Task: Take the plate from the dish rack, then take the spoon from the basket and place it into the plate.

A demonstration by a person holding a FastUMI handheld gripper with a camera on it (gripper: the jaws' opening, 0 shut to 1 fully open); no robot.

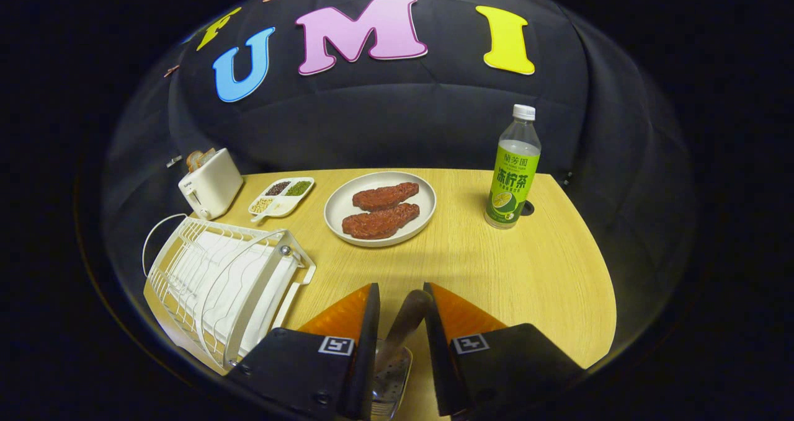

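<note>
Spoon (397, 340) sits between your gripper's (402, 297) fingers, its brown handle pointing ahead, but you can't tell whether both press on it. Left of them stands the rack (217, 284) on the table (527, 266). Beyond lies the plate (338, 207), carrying two meat pieces (379, 209).

Light wooden table (533, 272), black cloth wall (403, 117)
</note>
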